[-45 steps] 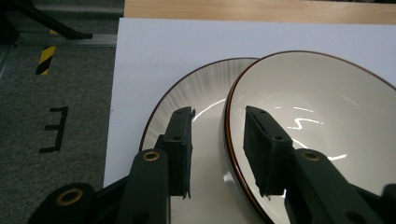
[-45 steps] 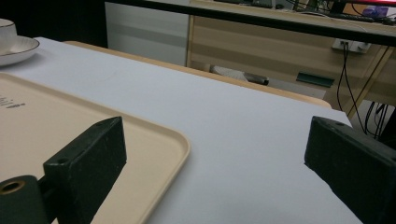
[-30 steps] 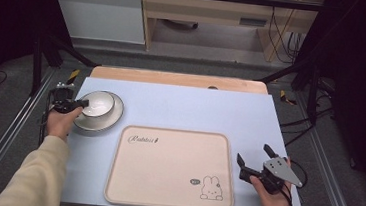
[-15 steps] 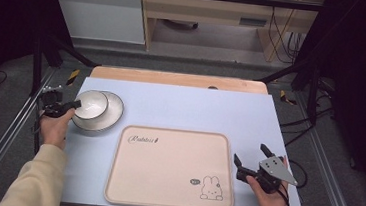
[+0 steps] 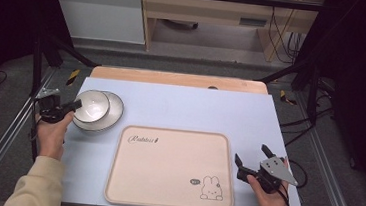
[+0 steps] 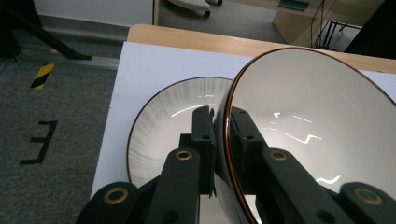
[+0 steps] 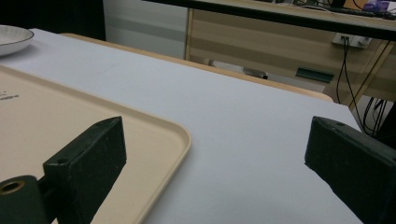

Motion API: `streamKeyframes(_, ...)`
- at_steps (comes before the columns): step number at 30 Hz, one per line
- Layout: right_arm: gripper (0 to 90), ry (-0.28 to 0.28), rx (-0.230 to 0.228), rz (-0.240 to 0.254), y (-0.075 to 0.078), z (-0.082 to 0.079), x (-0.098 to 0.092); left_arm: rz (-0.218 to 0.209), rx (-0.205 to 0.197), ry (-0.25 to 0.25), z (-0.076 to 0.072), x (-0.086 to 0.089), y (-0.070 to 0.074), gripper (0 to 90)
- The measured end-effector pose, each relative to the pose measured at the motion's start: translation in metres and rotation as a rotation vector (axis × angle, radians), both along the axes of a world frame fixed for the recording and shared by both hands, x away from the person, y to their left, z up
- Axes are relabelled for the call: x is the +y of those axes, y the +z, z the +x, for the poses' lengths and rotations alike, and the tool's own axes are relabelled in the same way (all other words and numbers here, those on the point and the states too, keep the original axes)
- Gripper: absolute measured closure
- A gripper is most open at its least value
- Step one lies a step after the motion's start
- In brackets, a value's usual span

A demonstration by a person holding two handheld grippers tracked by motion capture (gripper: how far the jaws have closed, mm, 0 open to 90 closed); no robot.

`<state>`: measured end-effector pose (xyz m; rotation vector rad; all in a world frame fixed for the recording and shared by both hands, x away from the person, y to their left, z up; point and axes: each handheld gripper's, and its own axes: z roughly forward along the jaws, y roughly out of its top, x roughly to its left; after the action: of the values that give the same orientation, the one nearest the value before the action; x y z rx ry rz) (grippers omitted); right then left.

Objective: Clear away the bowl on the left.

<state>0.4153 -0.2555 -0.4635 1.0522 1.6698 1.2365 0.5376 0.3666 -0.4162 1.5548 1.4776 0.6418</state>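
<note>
Over plate (image 5: 112,112), left hand-held gripper (image 5: 73,105) clamps bowl (image 5: 90,106) rim; right hand-held gripper (image 5: 251,156) released.

The left tool (image 5: 73,105) has lifted the bowl (image 5: 91,106) clear of the plate (image 5: 112,112). Bowl and hand have drifted toward the worktop's (image 5: 196,104) left edge.

My left claw (image 6: 218,122) is matt black plastic; the bowl (image 6: 317,126) it pinches is glossy glazed ceramic, like the ribbed plate (image 6: 163,116). The tray (image 5: 170,167) looks smooth matt plastic, the bench (image 5: 195,106) matt.
</note>
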Motion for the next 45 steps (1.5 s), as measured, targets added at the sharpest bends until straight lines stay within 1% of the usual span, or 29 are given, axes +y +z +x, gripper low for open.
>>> streamKeyframes(1, 5.1, -0.004, -0.005, -0.010, 0.000, 0.001, -0.001, -0.005, -0.002, -0.011, -0.001, -0.002, 0.001, 81.7)
streamKeyframes(4, 5.0, -0.009, -0.014, -0.005, 0.000, 0.001, -0.001, -0.018, -0.006, -0.026, -0.004, -0.005, 0.002, 81.7)
streamKeyframes(6, 5.0, -0.005, -0.022, -0.011, 0.000, 0.000, -0.002, -0.018, -0.009, -0.036, -0.007, -0.008, 0.002, 81.7)
streamKeyframes(9, 5.0, 0.002, -0.034, -0.004, 0.000, -0.001, -0.004, -0.014, -0.009, -0.049, -0.010, -0.012, 0.004, 81.6)
streamKeyframes(12, 5.0, 0.016, -0.032, 0.002, 0.000, -0.002, -0.003, -0.020, 0.000, -0.062, -0.012, -0.017, 0.003, 81.7)
streamKeyframes(14, 4.9, 0.022, -0.030, -0.001, 0.000, -0.002, -0.003, -0.016, 0.001, -0.067, -0.012, -0.019, 0.003, 81.6)
streamKeyframes(16, 4.9, 0.025, -0.036, 0.000, 0.001, -0.002, -0.002, -0.013, -0.003, -0.079, -0.014, -0.023, 0.004, 81.6)
streamKeyframes(22, 4.9, 0.028, -0.039, -0.002, 0.002, -0.002, -0.001, -0.018, -0.007, -0.101, -0.018, -0.028, 0.007, 81.5)
streamKeyframes(25, 4.9, 0.024, -0.039, 0.000, 0.002, -0.002, -0.002, -0.032, -0.015, -0.118, -0.021, -0.032, 0.011, 81.6)
streamKeyframes(28, 4.9, 0.021, -0.043, 0.004, 0.002, -0.002, -0.002, -0.031, -0.018, -0.128, -0.023, -0.036, 0.013, 81.5)
streamKeyframes(29, 4.9, 0.022, -0.044, 0.007, 0.002, -0.003, -0.002, -0.028, -0.017, -0.145, -0.024, -0.040, 0.015, 81.6)
streamKeyframes(30, 4.9, 0.023, -0.048, 0.008, 0.003, -0.003, -0.002, -0.028, -0.017, -0.145, -0.024, -0.040, 0.015, 81.6)
streamKeyframes(31, 4.9, 0.025, -0.050, 0.007, 0.003, -0.003, -0.001, -0.023, -0.020, -0.161, -0.024, -0.046, 0.016, 81.6)
streamKeyframes(33, 4.8, 0.023, -0.062, -0.003, 0.002, -0.003, -0.001, -0.019, -0.022, -0.176, -0.024, -0.052, 0.017, 81.6)
streamKeyframes(36, 4.8, 0.005, -0.078, -0.006, 0.002, -0.003, -0.002, -0.010, -0.017, -0.199, -0.025, -0.062, 0.017, 81.5)
streamKeyframes(37, 4.8, 0.005, -0.078, -0.006, 0.002, -0.003, -0.002, -0.010, -0.017, -0.199, -0.025, -0.062, 0.017, 81.5)
streamKeyframes(39, 4.8, 0.000, -0.086, -0.001, 0.003, -0.003, -0.003, -0.007, -0.013, -0.221, -0.025, -0.069, 0.016, 81.5)
streamKeyframes(40, 4.8, 0.001, -0.086, 0.001, 0.003, -0.003, -0.003, -0.011, -0.024, -0.243, -0.024, -0.074, 0.015, 81.6)
streamKeyframes(41, 4.7, 0.008, -0.086, 0.001, 0.003, -0.003, -0.003, -0.004, -0.008, -0.243, -0.025, -0.077, 0.015, 81.6)
streamKeyframes(42, 4.7, 0.008, -0.086, 0.001, 0.003, -0.003, -0.003, 0.000, -0.005, -0.254, -0.026, -0.082, 0.015, 81.6)
streamKeyframes(43, 4.7, 0.013, -0.083, 0.002, 0.003, -0.003, -0.002, 0.006, -0.003, -0.274, -0.027, -0.091, 0.014, 81.6)
streamKeyframes(44, 4.7, 0.013, -0.083, 0.002, 0.003, -0.003, -0.002, 0.006, -0.003, -0.274, -0.027, -0.091, 0.014, 81.6)
streamKeyframes(45, 4.8, 0.018, -0.083, 0.001, 0.004, -0.003, -0.001, 0.006, 0.001, -0.293, -0.028, -0.100, 0.013, 81.5)
